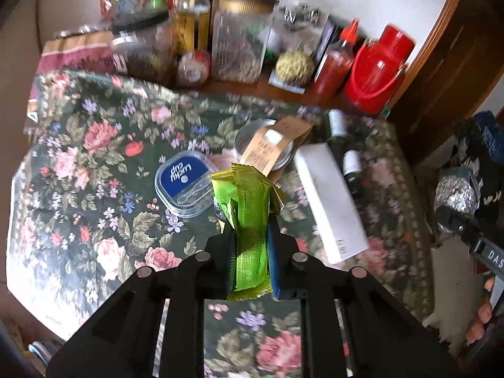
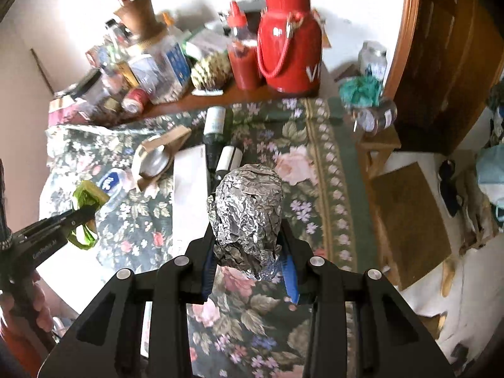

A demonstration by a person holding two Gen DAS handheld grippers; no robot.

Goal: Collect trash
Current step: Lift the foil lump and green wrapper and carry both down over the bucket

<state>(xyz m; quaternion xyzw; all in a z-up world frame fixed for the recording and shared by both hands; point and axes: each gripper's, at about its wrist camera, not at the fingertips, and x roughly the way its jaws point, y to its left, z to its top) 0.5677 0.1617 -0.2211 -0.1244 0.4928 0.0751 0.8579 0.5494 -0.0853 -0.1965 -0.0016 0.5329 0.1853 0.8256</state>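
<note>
The left gripper [image 1: 252, 230] is clamped on a green wrapper [image 1: 249, 220], held above the floral tablecloth [image 1: 94, 157]. Only the left wrist view shows the blue-lidded clear box [image 1: 186, 182] plainly, just left of and beyond its fingertips; the white carton [image 1: 330, 201] lies to their right. The right gripper [image 2: 245, 239] squeezes a crumpled foil ball [image 2: 245, 208], also off the cloth. Only its view shows the teal rag [image 2: 360, 91] and glass jars [image 2: 375, 116] on a small wooden stand far to its right.
</note>
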